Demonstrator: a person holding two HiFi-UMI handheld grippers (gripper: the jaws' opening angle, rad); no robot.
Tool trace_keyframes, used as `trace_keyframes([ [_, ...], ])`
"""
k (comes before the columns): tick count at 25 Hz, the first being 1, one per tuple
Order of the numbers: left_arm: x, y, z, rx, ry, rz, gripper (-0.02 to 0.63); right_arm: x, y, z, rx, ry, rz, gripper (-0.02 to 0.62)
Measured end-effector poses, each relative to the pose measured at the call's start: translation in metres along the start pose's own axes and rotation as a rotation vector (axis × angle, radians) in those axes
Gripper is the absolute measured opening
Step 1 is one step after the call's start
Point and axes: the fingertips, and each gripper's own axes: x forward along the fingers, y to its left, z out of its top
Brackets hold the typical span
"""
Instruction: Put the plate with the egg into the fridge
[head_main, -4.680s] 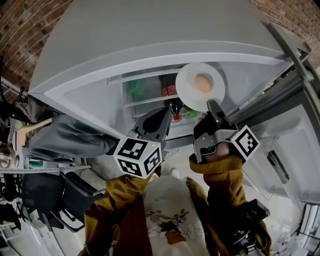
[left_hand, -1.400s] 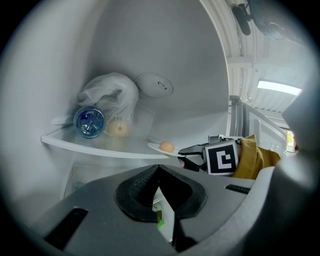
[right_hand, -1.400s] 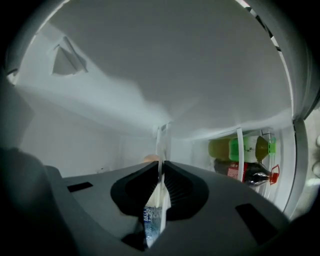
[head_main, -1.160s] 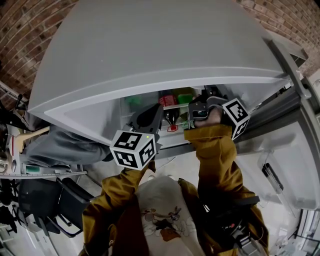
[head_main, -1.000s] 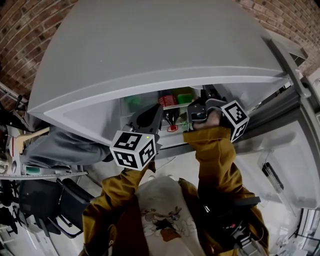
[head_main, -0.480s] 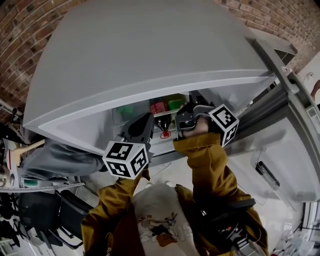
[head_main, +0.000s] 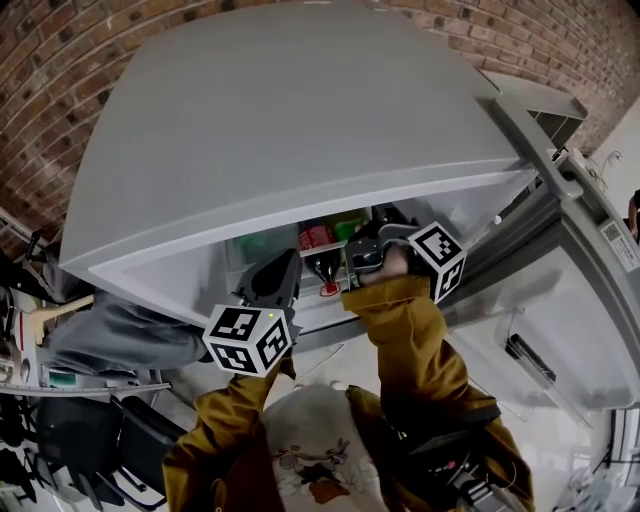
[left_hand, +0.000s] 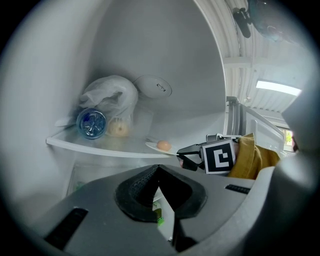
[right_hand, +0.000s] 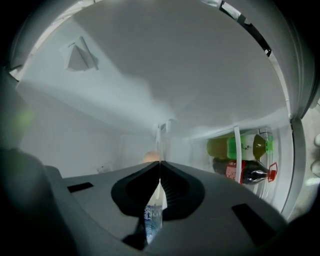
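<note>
In the left gripper view a white plate (left_hand: 154, 148) with a brown egg (left_hand: 163, 145) sits at the right end of a fridge shelf (left_hand: 90, 149). My right gripper (left_hand: 180, 151) is shut on the plate's rim. In the right gripper view the plate (right_hand: 160, 134) shows edge-on between the shut jaws (right_hand: 160, 165), with the egg (right_hand: 151, 156) just behind them. In the head view my right gripper (head_main: 368, 250) reaches into the open fridge, and the plate is hidden there. My left gripper (head_main: 285, 270) hangs shut and empty in front of the fridge, its jaws (left_hand: 159, 169) meeting.
A plastic bag (left_hand: 112, 97), a blue-capped bottle (left_hand: 91, 122) and a round pale item (left_hand: 118, 129) stand at the shelf's back left. Cola and green bottles (right_hand: 242, 160) lie on a lower shelf. The fridge door (head_main: 560, 330) stands open on the right.
The plate with the egg was held up outside the fridge. My right gripper has since carried it inside to the shelf. My left gripper has kept its place.
</note>
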Motion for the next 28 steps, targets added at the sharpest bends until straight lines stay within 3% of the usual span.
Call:
trace_keyframes([
  [19, -0.015, -0.004, 0.002, -0.003, -0.018, 0.011, 0.008, -0.005, 0.0, 0.0, -0.006, 0.005, -0.009, 0.048],
  [28, -0.026, -0.015, -0.007, -0.017, -0.018, 0.012, 0.008, -0.033, -0.01, -0.018, -0.198, 0.044, -0.001, 0.048],
])
